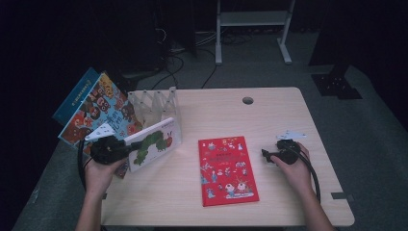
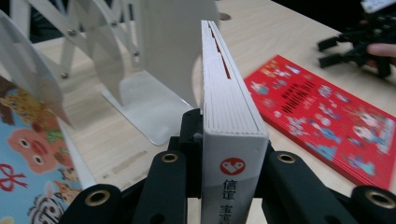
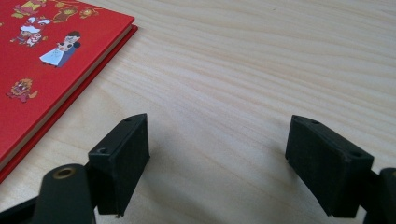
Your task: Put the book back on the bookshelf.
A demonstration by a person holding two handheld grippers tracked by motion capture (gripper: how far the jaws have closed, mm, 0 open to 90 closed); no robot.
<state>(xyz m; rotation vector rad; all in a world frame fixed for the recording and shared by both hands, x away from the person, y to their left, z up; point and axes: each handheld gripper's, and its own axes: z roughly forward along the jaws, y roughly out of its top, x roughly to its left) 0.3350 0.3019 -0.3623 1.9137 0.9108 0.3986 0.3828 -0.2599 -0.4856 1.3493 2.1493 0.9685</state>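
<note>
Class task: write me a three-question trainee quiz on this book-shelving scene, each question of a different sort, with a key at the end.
1. True or false: the left gripper is shut on the caterpillar book.
2. Multiple choice: where is the red book? A) standing in the white rack B) lying flat on the table C) held by the right gripper
3. Fill in: the right gripper's fingers stand ____ above bare wood beside the red book.

Key: 1 true, its fingers press both covers near the spine. 2 B. 3 open, nothing between them.
</note>
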